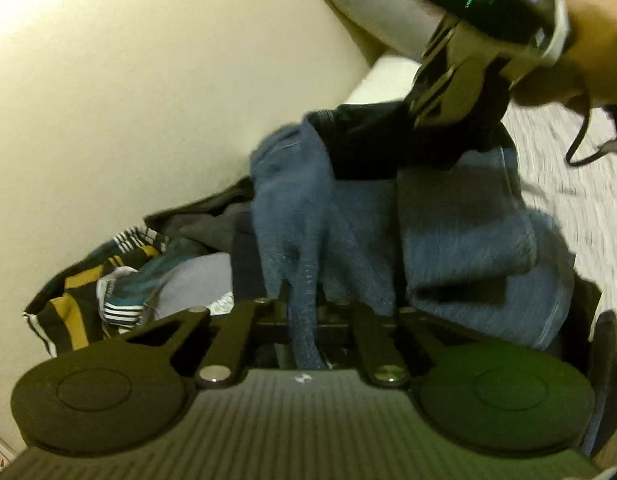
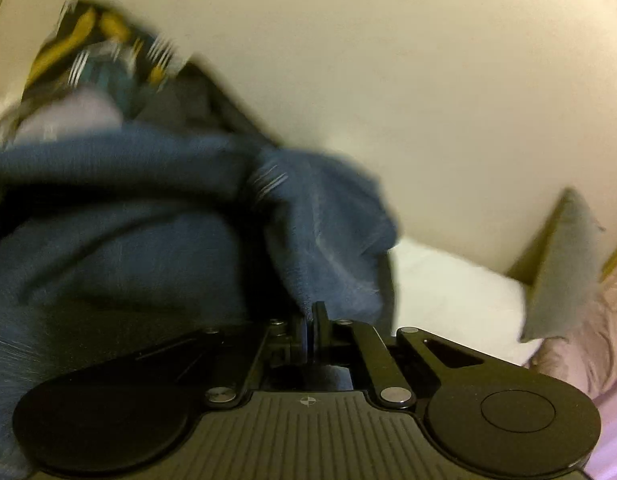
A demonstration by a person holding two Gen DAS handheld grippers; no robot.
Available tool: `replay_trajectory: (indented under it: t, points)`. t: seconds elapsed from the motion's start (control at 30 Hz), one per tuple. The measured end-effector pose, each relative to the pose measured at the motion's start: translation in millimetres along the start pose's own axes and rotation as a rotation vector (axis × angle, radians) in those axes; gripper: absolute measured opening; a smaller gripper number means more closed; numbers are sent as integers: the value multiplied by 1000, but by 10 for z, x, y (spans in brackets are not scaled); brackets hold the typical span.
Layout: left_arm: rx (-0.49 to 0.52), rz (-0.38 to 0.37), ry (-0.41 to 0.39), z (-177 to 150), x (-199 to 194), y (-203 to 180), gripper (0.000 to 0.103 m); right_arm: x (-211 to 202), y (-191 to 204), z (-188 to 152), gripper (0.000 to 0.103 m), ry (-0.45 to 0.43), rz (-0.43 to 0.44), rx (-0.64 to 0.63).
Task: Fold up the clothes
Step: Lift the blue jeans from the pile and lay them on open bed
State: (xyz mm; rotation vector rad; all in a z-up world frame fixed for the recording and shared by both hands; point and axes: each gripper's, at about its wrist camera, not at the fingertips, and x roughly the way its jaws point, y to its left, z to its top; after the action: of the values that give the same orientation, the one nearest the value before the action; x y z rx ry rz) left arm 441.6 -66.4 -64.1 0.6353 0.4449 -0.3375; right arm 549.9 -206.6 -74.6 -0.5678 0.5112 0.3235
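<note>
Towel [image 1: 308, 240] pinched in both closed grippers, left [image 1: 304, 312] and right [image 2: 308, 320], each on an edge. Clothes pile [image 1: 120, 280] left of left jaws; bare wall [image 2: 428, 100] beyond right jaws.

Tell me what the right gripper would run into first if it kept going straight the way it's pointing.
The blue garment. The right gripper is shut with a fold of that cloth at its tips, so it would push straight into it. Behind that looks like the cream wall, though depth is unclear.
</note>
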Motion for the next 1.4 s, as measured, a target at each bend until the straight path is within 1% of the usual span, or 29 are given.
replay_trajectory:
  t: [0.07, 0.13, 0.2, 0.23, 0.33, 0.4, 0.47, 0.57, 0.63, 0.73, 0.8, 0.83, 0.87, 0.93, 0.97, 1.03, 1.1, 1.17, 1.2, 1.23, 1.27, 1.3, 1.33, 1.4]
  points:
    - [8, -7, -66, 42, -269, -60, 4, -369, -146, -23, 0, -60, -43, 48]
    - [30, -29, -137, 97, -584, -165, 4, -868, -279, -168, 0, -112, -84, 103]
    - [51, -74, -200, 156, -985, -359, 4, -1367, -412, -314, 0, -163, -126, 158]
    - [70, -108, -227, 170, -1197, -494, 4, -1607, -448, -433, 0, -174, -147, 180]
    - [131, -228, -295, 173, -1832, -951, 4, -2409, -514, -956, 0, -179, -219, 266]
    - [182, -335, -323, 106, -2275, -1344, 4, -2969, -479, -1404, 0, -161, -264, 337]
    - [242, -431, -335, -9, -2665, -1741, 3, -3506, -385, -1891, 0, -131, -308, 406]
    - [310, -607, -310, -256, -3203, -2382, 3, -4348, -55, -2730, 0, -36, -362, 532]
    - [374, -730, -266, -472, -3517, -2866, 3, -4886, 260, -3340, 0, 61, -388, 612]
    - [469, -954, -141, -801, -3867, -3570, 3, -5599, 687, -4299, 0, 257, -420, 748]
    - [523, -1079, -22, -997, -4018, -3990, 5, -5986, 1008, -4862, 0, 392, -429, 825]
    - [543, -1118, 9, -1070, -4080, -4127, 6, -6179, 1167, -5141, 0, 459, -433, 863]
    - [561, -1151, 32, -1137, -4139, -4244, 8, -6332, 1265, -5333, 0, 517, -435, 888]
    - [567, -1200, 78, -1167, -4182, -4348, 14, -6637, 1461, -5717, 0, 632, -440, 935]
    - [560, -1217, 90, -1149, -4184, -4363, 17, -6733, 1529, -5826, 0, 671, -451, 954]
    - [550, -1242, 112, -1103, -4145, -4363, 18, -6896, 1576, -5946, 0, 706, -491, 1004]
    - [540, -1232, 120, -976, -4114, -4387, 21, -6970, 1553, -5926, 0, 683, -528, 1030]
    - [503, -1227, 130, -875, -3923, -4280, 23, -6897, 1476, -5813, 1, 627, -534, 1061]
    - [478, -1220, 136, -840, -3810, -4200, 27, -6859, 1438, -5756, 1, 599, -536, 1076]
    - [459, -1203, 135, -804, -3703, -4092, 29, -6775, 1394, -5691, 10, 564, -523, 1088]
    - [446, -1178, 130, -762, -3607, -4010, 32, -6635, 1327, -5579, 45, 532, -507, 1093]
    - [433, -1148, 125, -741, -3509, -3928, 33, -6494, 1260, -5469, 69, 499, -491, 1098]
    - [421, -1123, 124, -700, -3426, -3876, 34, -6344, 1184, -5409, 89, 476, -474, 1084]
    - [389, -1075, 132, -681, -3259, -3775, 36, -6044, 1031, -5289, 89, 431, -440, 1056]
